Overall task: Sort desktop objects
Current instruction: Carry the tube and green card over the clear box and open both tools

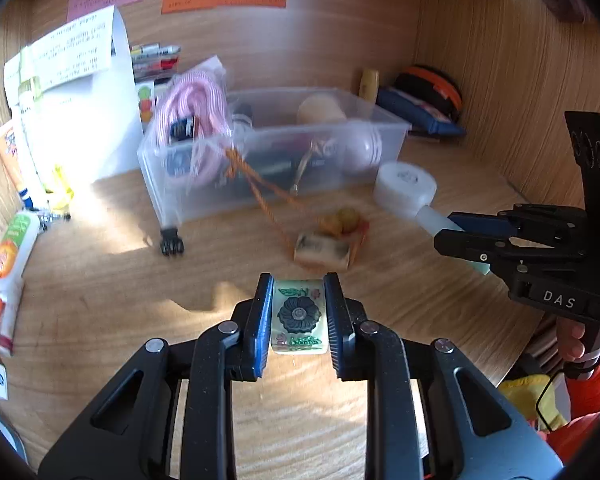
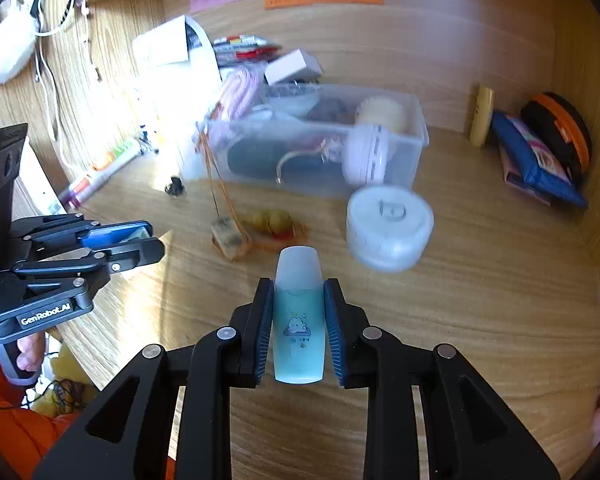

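Note:
My left gripper [image 1: 299,280] is shut on a pale green mahjong tile [image 1: 299,318] with a dark flower print, held above the wooden desk. My right gripper [image 2: 299,286] is shut on a small light-blue bottle [image 2: 299,320] with a frosted cap. The right gripper also shows at the right of the left wrist view [image 1: 466,232], the left gripper at the left of the right wrist view [image 2: 150,240]. A clear plastic bin [image 1: 388,120] full of small items stands at the back. An orange-corded charm with a second tile [image 1: 324,250] lies in front of it.
A round white container [image 1: 405,188] stands right of the charm. A black clip [image 1: 171,244] lies left of it. Tubes [image 1: 8,264] and papers [image 1: 76,92] line the left wall. A blue pouch [image 2: 536,160] and an orange-black case [image 2: 560,132] lean in the right corner.

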A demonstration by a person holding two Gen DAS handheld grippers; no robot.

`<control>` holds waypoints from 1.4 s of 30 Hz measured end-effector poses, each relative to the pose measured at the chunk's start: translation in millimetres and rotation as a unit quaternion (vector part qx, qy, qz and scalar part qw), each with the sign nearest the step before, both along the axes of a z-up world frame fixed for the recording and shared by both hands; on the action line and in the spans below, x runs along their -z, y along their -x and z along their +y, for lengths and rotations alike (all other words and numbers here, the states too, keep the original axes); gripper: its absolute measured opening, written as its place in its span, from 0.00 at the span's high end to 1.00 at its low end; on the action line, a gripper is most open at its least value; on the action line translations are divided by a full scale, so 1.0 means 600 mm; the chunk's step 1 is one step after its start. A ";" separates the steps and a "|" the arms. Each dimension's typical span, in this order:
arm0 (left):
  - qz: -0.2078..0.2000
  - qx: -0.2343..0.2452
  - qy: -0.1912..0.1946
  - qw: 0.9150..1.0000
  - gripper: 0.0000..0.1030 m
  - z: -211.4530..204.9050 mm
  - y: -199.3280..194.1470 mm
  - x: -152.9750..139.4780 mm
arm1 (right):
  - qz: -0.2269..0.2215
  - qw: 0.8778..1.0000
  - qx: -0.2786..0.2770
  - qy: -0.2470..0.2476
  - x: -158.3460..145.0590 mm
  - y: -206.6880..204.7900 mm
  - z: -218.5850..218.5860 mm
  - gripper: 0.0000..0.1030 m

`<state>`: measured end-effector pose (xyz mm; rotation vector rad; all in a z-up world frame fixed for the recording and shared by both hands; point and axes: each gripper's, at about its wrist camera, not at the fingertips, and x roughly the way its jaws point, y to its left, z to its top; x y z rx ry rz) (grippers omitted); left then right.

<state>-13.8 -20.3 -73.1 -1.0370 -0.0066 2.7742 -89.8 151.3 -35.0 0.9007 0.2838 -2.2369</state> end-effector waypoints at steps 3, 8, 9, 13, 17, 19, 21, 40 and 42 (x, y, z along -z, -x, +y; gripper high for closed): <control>0.014 0.000 -0.007 1.000 0.77 -0.004 0.008 -0.019 | 0.015 1.000 0.001 0.004 -0.017 0.006 -0.003 0.78; 0.040 -0.013 -0.003 0.999 0.77 -0.012 0.019 -0.049 | 0.024 1.000 0.000 0.020 -0.044 0.031 -0.011 0.78; 0.046 -0.013 -0.001 0.999 0.77 -0.016 0.022 -0.056 | 0.023 0.999 -0.002 0.024 -0.048 0.037 -0.011 0.78; 0.059 -0.020 -0.004 0.998 0.77 -0.034 0.039 -0.078 | 0.031 0.999 -0.004 0.035 -0.069 0.057 -0.021 0.78; 0.067 -0.029 -0.010 0.997 0.77 -0.055 0.058 -0.094 | 0.042 0.998 -0.004 0.041 -0.088 0.074 -0.029 0.78; 0.069 -0.031 -0.014 0.997 0.77 -0.064 0.066 -0.099 | 0.045 0.998 -0.002 0.043 -0.095 0.082 -0.031 0.78; 0.072 -0.035 -0.014 0.997 0.77 -0.071 0.074 -0.103 | 0.048 0.998 -0.001 0.042 -0.100 0.092 -0.033 0.78; 0.063 -0.056 0.010 0.996 0.77 -0.119 0.176 -0.101 | 0.057 0.997 0.040 0.019 -0.104 0.203 -0.041 0.78; 0.055 -0.053 0.005 0.997 0.77 -0.122 0.183 -0.095 | 0.048 0.998 0.038 0.023 -0.100 0.213 -0.046 0.78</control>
